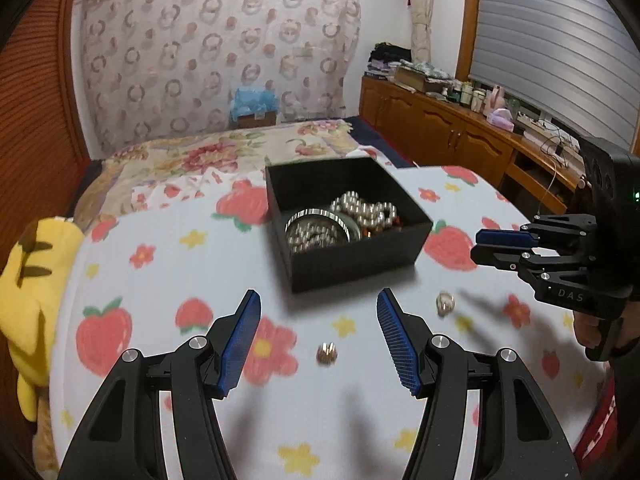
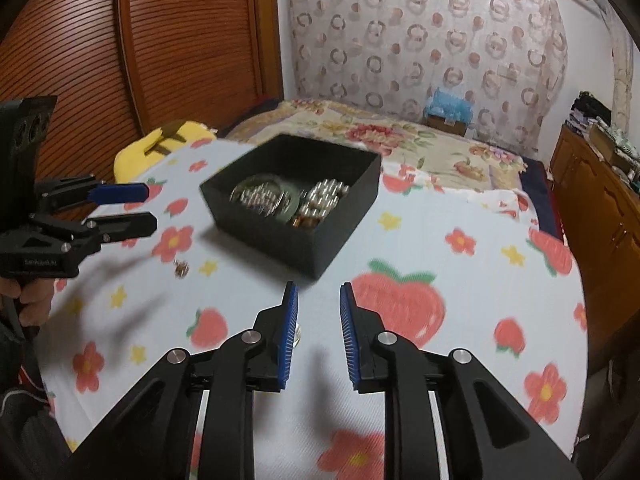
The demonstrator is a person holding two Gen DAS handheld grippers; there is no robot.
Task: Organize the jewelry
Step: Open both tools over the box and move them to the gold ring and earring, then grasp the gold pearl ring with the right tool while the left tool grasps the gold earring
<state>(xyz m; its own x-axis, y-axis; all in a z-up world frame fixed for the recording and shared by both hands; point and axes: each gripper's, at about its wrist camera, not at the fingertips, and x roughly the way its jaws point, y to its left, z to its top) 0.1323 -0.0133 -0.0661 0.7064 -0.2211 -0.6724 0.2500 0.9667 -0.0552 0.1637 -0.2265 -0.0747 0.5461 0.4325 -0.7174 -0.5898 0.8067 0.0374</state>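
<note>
Strawberry-print cloth [image 1: 224, 264] covers the table beside a bed. Left gripper [image 1: 319, 336] hovers with jaws wide apart, empty, above a small gold bead [image 1: 326, 354]. Toward the far edge sits the black box [image 1: 356, 258] holding pearl jewelry [image 1: 366, 208]. Another bead [image 1: 445, 303] lies rightward, under the right gripper [image 2: 319, 336], parted and empty.

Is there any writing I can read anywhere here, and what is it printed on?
"DAS": pale letters on the black body of the right gripper, seen from the left wrist.
Pale lettering on the body of the left gripper, seen from the right wrist: too blurred to read.
Nothing else is legible.
</note>
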